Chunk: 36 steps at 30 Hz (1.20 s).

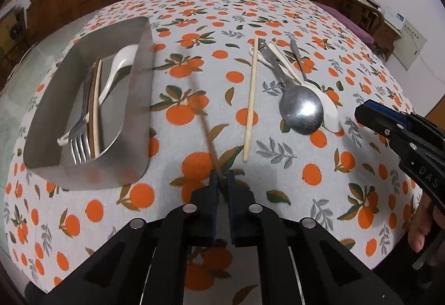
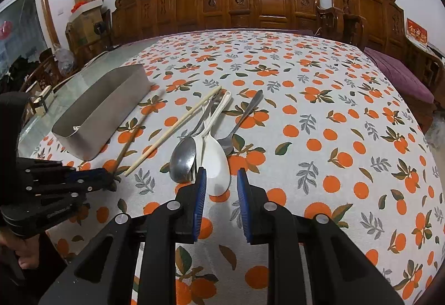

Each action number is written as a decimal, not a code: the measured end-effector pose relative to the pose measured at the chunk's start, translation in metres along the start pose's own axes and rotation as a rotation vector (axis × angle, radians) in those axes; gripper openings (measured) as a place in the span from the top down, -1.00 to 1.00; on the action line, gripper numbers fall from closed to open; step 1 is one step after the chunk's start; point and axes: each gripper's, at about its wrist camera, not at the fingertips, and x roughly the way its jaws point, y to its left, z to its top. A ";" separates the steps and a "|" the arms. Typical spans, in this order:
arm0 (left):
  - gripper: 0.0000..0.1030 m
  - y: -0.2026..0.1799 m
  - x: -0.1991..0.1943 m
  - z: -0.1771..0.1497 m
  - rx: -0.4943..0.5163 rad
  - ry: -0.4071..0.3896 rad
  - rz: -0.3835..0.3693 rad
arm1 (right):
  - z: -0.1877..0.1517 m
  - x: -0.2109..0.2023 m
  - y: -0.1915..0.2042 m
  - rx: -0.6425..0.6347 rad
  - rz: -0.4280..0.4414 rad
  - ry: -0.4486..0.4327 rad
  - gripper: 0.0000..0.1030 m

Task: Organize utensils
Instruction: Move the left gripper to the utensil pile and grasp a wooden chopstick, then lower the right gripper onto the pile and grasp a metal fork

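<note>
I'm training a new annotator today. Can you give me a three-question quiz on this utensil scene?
1. True or false: the left gripper is shut on a chopstick.
2. Which lies inside the metal tray? A) fork B) metal spoon C) knife
3. Fill in: the right gripper, fingers apart, holds ____.

Key: 1 true; 2 A; 3 nothing. Its fingers hover empty near the white spoon, while a second chopstick lies on the tablecloth.
</note>
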 end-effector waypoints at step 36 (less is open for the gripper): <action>0.94 0.005 -0.052 0.002 0.013 -0.130 -0.081 | 0.020 0.020 -0.014 0.056 0.070 0.009 0.52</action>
